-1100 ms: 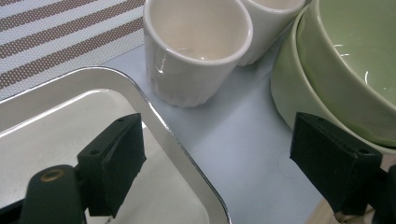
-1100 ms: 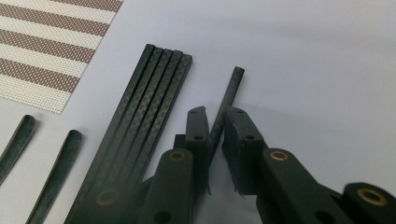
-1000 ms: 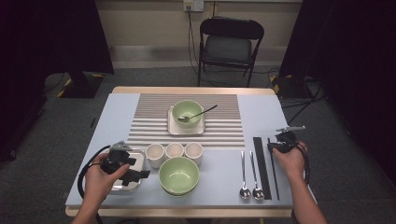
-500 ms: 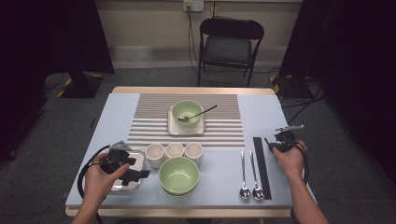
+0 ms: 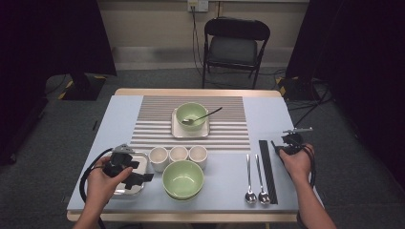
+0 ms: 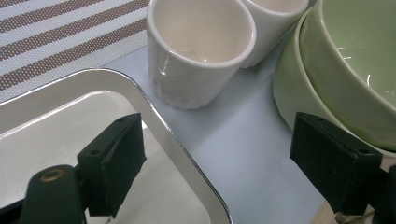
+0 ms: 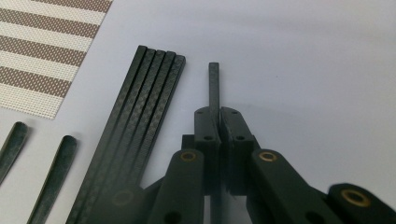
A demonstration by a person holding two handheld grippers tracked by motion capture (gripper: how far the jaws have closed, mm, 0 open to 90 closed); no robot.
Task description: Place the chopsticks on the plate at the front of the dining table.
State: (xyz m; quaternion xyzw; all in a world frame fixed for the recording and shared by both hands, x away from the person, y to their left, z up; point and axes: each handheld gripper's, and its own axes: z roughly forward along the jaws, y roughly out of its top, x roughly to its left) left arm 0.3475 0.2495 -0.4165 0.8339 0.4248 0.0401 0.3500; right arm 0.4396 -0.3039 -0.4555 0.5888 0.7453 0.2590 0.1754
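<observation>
Right hand-held gripper point(image 7: 219, 116): jaws just closed, now pinched on a single chopstick point(image 7: 214, 84).
Other chopsticks point(image 7: 140, 121): lying just left of it.
Left hand-held gripper point(image 6: 219, 158): spread, nothing held.
Meaning: chopstick judged ready for lifting.

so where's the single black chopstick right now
In the right gripper view the single black chopstick is clamped between the right gripper's jaws, just right of the four chopsticks lying together on the pale blue table.

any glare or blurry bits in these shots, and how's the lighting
High view: table evenly lit, room around it dark, picture soft. Left gripper view: glare along the metal tray rim and glints inside the green bowl; the near jaws look soft. Right gripper view: flat light, faint shadows, the held chopstick sharp.
</observation>
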